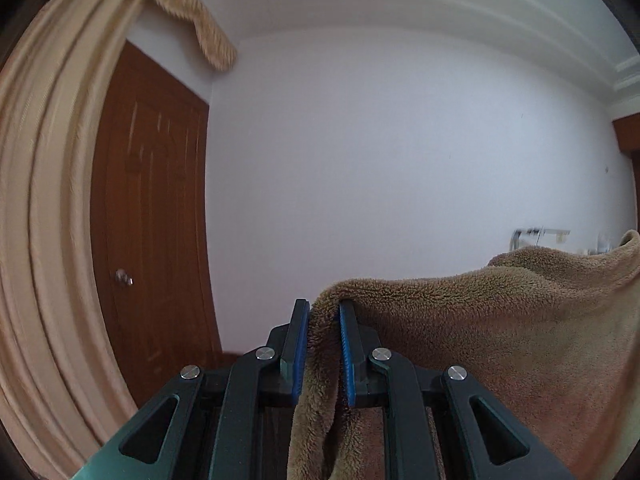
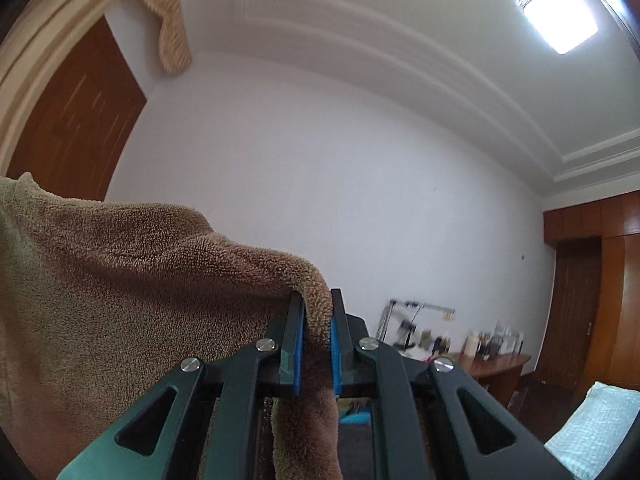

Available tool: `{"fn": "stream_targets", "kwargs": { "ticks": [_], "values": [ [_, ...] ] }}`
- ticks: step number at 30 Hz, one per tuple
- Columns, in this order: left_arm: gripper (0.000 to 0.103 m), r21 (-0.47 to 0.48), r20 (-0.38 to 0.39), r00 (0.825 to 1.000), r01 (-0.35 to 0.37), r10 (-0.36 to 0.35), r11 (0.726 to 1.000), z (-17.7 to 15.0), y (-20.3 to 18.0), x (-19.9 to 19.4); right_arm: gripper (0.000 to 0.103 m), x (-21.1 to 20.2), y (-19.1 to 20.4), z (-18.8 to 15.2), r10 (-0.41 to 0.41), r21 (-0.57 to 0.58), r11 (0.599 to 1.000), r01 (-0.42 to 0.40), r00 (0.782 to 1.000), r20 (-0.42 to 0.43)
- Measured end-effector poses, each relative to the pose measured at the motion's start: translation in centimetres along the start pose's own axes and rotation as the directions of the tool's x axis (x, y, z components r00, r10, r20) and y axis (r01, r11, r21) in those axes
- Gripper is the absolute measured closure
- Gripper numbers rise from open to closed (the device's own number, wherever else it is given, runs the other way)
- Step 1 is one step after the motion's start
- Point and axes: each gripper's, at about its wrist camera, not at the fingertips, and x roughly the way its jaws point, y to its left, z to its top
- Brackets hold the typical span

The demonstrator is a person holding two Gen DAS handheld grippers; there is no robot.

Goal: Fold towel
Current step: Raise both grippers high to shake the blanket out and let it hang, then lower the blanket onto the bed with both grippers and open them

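White walls, a moulded ceiling and dark wooden doors fill both views, so we are looking out across a bedroom rather than down at any surface.

Nearest to us, at the lower centre of the left wrist view, our left gripper [image 1: 324,344] has its blue-padded fingers [image 1: 347,354] clenched on a bunched edge of the fluffy brown terry towel [image 1: 500,328]. From the pinch the cloth spreads out to the lower right of that frame and hangs down between the black linkage arms. In the right wrist view the right gripper [image 2: 316,344] does the same at lower centre, its fingers [image 2: 297,354] squeezed on another bunch of the same towel [image 2: 120,300], which fans away to the left of the frame.

We judge that each gripper holds one end of the same edge, with the cloth stretched between them in the air. No fold can be seen yet. Whatever surface the towel will be laid on is out of sight, so the lay-down and every crease are still to come.

Farther off, beige pleated curtains [image 1: 52,200] hang along the left edge, a brown panelled door [image 1: 156,216] stands behind them, and a cluttered wooden desk [image 2: 496,364] sits at the lower right, under the lit ceiling lamp [image 2: 558,20].
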Motion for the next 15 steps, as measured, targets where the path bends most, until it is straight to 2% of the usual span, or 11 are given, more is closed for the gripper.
{"fn": "stream_targets", "kwargs": {
  "ticks": [3, 6, 7, 10, 15],
  "values": [
    [0.087, 0.004, -0.094, 0.995, -0.018, 0.018, 1.000, -2.6, -0.9, 4.7, 0.091, 4.0, 1.2, -3.3, 0.031, -0.009, 0.999, -0.032, 0.995, -0.097],
    [0.087, 0.034, -0.137, 0.986, -0.086, 0.090, 0.996, -4.9, -1.7, 8.4, 0.091, 7.7, 2.0, -7.3, 0.062, -0.001, 0.998, -0.064, 0.977, -0.206],
    [0.087, 0.027, -0.163, 0.982, -0.089, 0.092, 0.996, -5.6, -1.7, 9.7, 0.091, 9.0, 2.0, -8.8, 0.074, 0.007, 0.997, -0.074, 0.967, -0.246],
    [0.087, -0.014, -0.257, 0.964, -0.066, 0.061, 0.998, -7.4, -1.5, 13.2, 0.091, 11.6, 0.9, -14.7, 0.113, 0.056, 0.993, -0.100, 0.928, -0.355],
    [0.087, -0.015, -0.374, 0.927, 0.014, -0.018, 1.000, -10.3, -2.2, 16.9, 0.091, 15.0, 2.4, -19.0, 0.136, 0.036, 0.990, -0.135, 0.873, -0.469]
  ]
}}
